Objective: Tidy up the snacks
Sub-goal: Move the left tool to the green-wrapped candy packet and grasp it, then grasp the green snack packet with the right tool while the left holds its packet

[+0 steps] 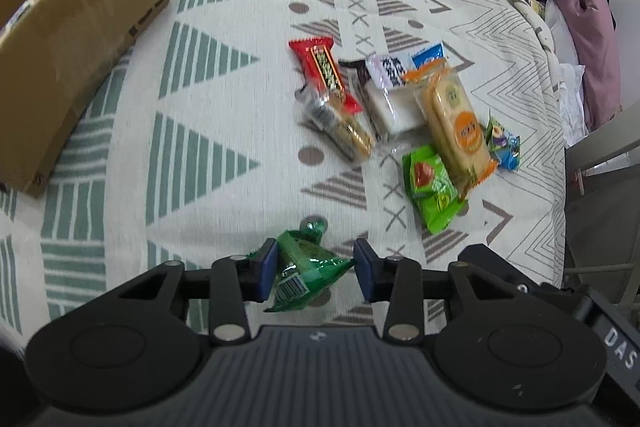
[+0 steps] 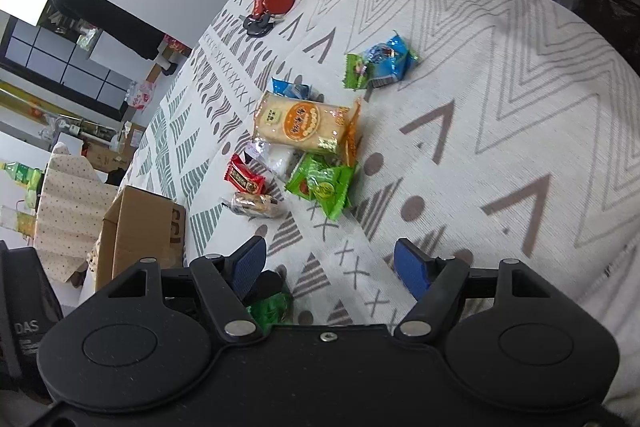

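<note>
Just crinkly green foil packet (image 1: 306, 265), claw-pinched.

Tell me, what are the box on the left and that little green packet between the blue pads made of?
The box looks like plain brown cardboard: matte, with folded flaps and raw edges. The green packet seems to be thin glossy plastic film, judging by its bright glints, crinkles and printed barcode. The left gripper brackets it.

The left gripper (image 1: 315, 269) is low over the near part of the table, its blue pads (image 1: 267, 270) closed in against a green wrapped snack (image 1: 306, 265) that sits between them. The right gripper (image 2: 331, 267) is held just to its right, tilted, with its jaws spread wide and nothing between its blue pads (image 2: 412, 271).
</note>
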Tool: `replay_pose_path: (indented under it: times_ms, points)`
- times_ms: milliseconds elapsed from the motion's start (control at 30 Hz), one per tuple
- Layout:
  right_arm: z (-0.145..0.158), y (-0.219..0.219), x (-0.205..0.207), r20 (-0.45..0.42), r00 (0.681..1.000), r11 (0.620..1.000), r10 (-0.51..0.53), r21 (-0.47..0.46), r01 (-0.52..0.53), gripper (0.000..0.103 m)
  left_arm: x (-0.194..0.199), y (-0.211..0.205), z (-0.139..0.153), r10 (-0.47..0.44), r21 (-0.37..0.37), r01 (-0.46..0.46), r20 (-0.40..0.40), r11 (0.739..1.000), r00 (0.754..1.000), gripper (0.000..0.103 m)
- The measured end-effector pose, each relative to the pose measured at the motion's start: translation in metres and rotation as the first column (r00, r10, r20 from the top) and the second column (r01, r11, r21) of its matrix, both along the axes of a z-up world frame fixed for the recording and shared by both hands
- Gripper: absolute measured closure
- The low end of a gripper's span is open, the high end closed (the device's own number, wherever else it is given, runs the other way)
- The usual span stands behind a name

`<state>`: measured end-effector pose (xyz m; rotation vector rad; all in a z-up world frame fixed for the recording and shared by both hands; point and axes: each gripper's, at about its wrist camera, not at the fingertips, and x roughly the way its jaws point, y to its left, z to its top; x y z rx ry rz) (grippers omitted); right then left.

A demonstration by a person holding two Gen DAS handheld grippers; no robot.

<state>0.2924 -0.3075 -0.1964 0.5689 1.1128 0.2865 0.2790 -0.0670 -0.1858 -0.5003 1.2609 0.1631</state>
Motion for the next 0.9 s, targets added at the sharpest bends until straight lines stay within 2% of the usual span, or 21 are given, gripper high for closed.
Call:
replay_pose_path:
  times_ms: [267, 733, 833, 900]
  points:
    - [-0.006, 0.006, 0.015, 0.001, 1.000, 1.000, -0.001, 0.019, 0.001, 0.032, 0.012, 0.013, 0.007, -0.004, -0.013, 0.004, 0.005, 1.000, 1.000, 0.075]
    - [-0.021, 0.019, 0.043, 0.009, 1.000, 1.000, -0.009, 0.013, 0.009, 0.034, 0.037, 0.039, 0.016, -0.017, 0.019, 0.016, 0.018, 1.000, 1.000, 0.075]
    - [-0.023, 0.021, 0.049, -0.003, 1.000, 1.000, -0.023, -0.001, 0.023, 0.039, 0.040, 0.042, 0.013, -0.020, 0.031, 0.020, 0.010, 0.999, 1.000, 0.075]
    - [-0.025, 0.022, 0.053, -0.017, 0.999, 0.999, -0.040, -0.009, 0.040, 0.050, 0.042, 0.044, 0.012, -0.022, 0.043, 0.022, 0.010, 0.999, 1.000, 0.075]
